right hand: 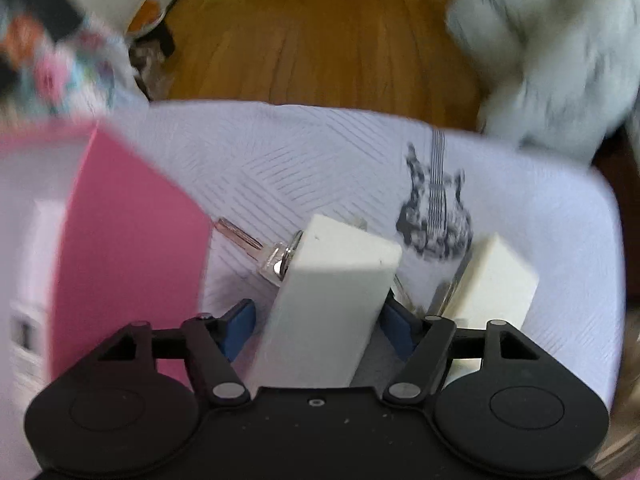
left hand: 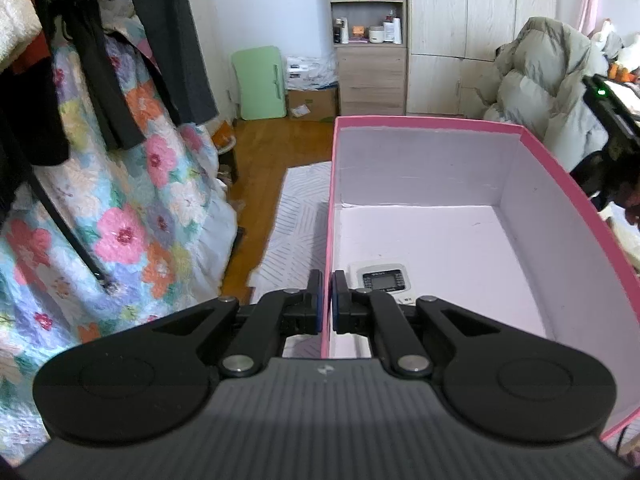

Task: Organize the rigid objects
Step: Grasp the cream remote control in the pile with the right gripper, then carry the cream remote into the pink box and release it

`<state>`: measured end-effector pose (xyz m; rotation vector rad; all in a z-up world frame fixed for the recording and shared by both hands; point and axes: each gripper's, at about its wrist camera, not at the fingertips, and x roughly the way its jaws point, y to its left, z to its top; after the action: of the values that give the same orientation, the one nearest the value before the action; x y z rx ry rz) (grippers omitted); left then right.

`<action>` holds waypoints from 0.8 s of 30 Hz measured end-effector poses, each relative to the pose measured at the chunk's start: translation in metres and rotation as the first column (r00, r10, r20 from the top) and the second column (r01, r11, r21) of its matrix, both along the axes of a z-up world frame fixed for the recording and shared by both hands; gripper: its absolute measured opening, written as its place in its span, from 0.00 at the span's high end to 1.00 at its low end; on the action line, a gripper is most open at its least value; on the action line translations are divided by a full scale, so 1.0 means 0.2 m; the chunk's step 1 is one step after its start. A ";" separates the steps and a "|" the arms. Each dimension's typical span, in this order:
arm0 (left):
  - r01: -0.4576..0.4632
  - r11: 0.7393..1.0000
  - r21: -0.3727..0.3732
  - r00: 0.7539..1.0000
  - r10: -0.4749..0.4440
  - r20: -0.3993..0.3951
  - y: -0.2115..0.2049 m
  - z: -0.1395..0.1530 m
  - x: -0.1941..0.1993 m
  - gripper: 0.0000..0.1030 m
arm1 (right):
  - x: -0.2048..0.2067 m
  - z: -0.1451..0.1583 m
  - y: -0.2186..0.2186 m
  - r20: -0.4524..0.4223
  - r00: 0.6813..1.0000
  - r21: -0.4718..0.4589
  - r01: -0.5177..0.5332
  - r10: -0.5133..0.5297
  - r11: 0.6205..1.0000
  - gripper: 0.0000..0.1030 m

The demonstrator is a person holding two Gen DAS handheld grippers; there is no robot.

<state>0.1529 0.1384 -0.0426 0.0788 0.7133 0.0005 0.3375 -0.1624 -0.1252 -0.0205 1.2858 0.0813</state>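
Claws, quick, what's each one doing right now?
Left claw: closed on the pink box wall.
Right claw: holding a white block.

Setting: home, bedroom. Evidence: floral quilt (left hand: 120,208) draped at left, dark clothes (left hand: 100,40) hanging over it; wood floor (left hand: 272,148); pale wardrobe (left hand: 480,8) on far wall; open shelf unit (left hand: 368,12) holding jars, bottles, toiletries; puffer coat (left hand: 540,80) heaped at right; cardboard box (left hand: 312,104) and green folding table (left hand: 260,84) against wall.
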 end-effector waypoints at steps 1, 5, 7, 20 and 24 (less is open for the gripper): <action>-0.001 1.000 -0.003 1.000 0.001 0.000 0.00 0.00 0.00 0.96 | -0.01 0.01 -0.01 0.002 1.000 0.016 0.011 -0.011 1.000 0.36; 0.005 1.000 -0.031 1.000 -0.005 -0.008 0.03 -0.01 0.01 0.96 | -0.03 0.04 -0.07 -0.001 0.999 0.041 0.032 -0.032 0.999 0.38; 0.005 1.000 -0.028 1.000 -0.005 -0.009 0.03 -0.01 0.01 0.96 | -0.07 0.09 -0.11 0.024 0.999 0.099 0.030 -0.033 0.995 0.38; 0.005 1.000 -0.028 1.000 -0.005 -0.015 0.03 -0.03 0.01 0.96 | -0.49 0.45 -0.23 0.262 0.959 0.328 -0.190 0.105 0.925 0.44; 0.002 1.000 -0.022 1.000 -0.002 -0.013 0.02 -0.04 0.01 0.96 | -0.57 0.48 -0.24 0.312 0.939 0.273 -0.234 0.145 0.933 0.44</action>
<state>0.1546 0.1427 -0.0497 0.0587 0.7264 -0.0096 0.2243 -0.2100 -0.0289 0.1060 0.9651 0.4321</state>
